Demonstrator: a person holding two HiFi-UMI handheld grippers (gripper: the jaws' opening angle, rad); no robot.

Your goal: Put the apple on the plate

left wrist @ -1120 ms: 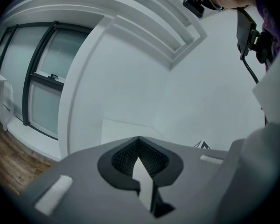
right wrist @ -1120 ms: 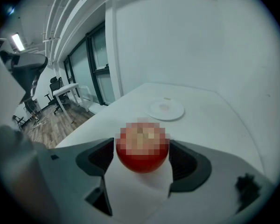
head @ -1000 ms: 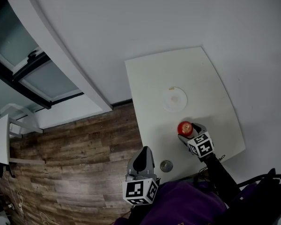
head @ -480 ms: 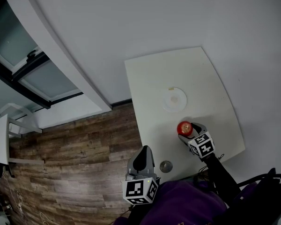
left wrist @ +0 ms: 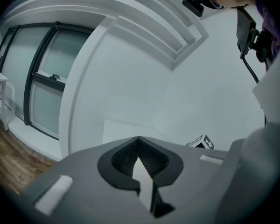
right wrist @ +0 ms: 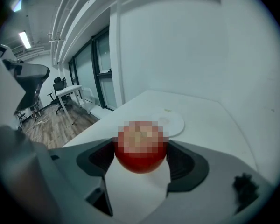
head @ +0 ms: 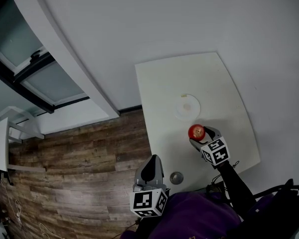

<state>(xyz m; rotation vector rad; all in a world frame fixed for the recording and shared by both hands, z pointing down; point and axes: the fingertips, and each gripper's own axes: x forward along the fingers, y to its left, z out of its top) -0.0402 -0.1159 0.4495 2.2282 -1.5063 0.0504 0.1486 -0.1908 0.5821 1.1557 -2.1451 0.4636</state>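
Your right gripper (right wrist: 141,157) is clamping the red apple (right wrist: 140,148), pointing it at the white plate (right wrist: 171,123) just beyond, mid-tabletop (right wrist: 214,125); your left gripper (left wrist: 139,168) (jaws together, empty) is hovering off the tabletop's near edge, clear.

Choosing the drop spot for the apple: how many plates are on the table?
1. The plate lies near the middle of the table, just beyond the apple clamped in the right gripper. The small grey round thing at the near edge is not one.
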